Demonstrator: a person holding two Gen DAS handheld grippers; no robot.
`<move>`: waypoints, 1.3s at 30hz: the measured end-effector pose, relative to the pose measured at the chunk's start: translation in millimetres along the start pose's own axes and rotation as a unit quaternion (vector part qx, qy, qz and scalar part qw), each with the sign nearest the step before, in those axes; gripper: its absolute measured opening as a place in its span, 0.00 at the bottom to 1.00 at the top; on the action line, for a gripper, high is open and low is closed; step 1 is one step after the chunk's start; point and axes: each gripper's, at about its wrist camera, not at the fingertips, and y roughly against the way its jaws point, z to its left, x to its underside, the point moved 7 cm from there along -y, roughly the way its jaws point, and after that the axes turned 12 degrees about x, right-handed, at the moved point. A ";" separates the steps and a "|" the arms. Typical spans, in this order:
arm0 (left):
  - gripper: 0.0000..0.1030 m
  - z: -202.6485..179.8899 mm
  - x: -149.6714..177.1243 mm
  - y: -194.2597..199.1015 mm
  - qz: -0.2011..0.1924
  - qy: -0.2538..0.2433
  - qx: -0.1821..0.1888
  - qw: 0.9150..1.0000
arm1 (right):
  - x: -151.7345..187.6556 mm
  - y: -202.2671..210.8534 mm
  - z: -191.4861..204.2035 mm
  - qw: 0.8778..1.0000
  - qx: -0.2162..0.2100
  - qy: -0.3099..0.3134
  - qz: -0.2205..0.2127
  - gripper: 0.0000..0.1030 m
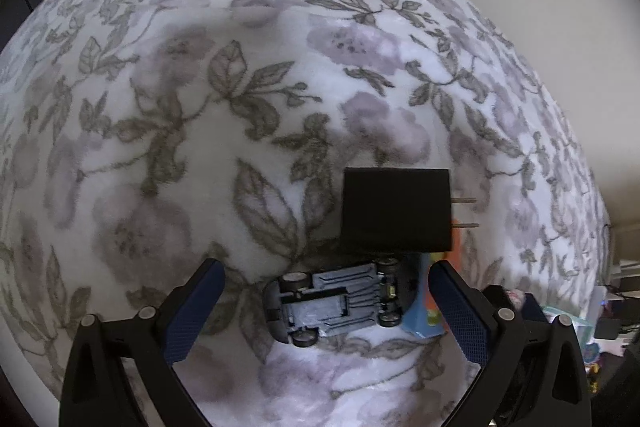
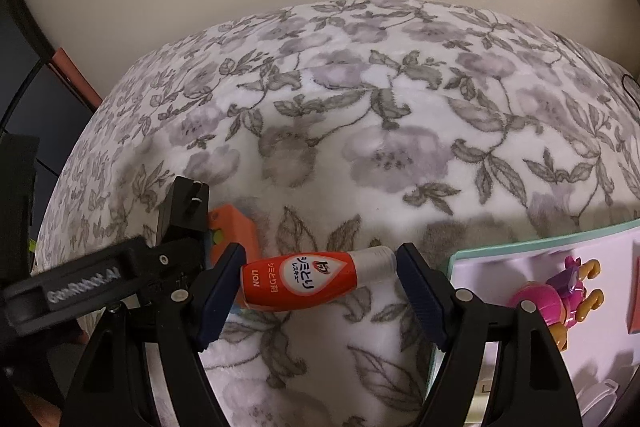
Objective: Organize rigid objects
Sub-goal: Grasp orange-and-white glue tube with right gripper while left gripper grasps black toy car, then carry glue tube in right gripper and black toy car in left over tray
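Orange stain-remover bottle (image 2: pixel 316 281) lies sideways on the floral blanket (image 2: pixel 360 131), right between the spread fingers of the right tool (image 2: pixel 320 273), not gripped. Closing on that round body could roll it away. Only the left view shows the left tool (image 1: pixel 326 291), released, over the upturned toy car (image 1: pixel 336 307) beside the black charger (image 1: pixel 396 211).

**Red bottle lies between spread gripper fingers on floral blanket**

A red stain-remover bottle (image 2: pixel 308 281) with a white cap lies on its side on a floral blanket (image 2: pixel 360 131), between the wide-spread fingers of the right gripper (image 2: pixel 320 267). The left gripper (image 2: pixel 176 239) reaches in beside an orange block (image 2: pixel 236 227). At right, a pale tray (image 2: pixel 520 247) holds a pink toy figure (image 2: pixel 552 299).
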 end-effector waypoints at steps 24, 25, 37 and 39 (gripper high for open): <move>0.99 39.0 17.0 11.9 0.020 0.011 -0.026 0.999 | 1.3 0.0 0.5 1.000 0.000 0.011 0.004 0.76; 0.99 39.3 17.0 11.1 0.021 0.012 -0.025 0.999 | 1.6 0.3 0.6 1.000 0.000 0.011 0.005 0.76; 0.70 44.4 14.8 21.6 0.009 -0.002 -0.041 0.999 | 3.4 -0.5 1.4 1.000 -0.003 0.012 0.009 0.76; 0.70 44.8 12.4 22.8 0.009 -0.002 -0.039 0.999 | 3.9 -0.9 1.6 1.000 -0.002 0.013 0.010 0.76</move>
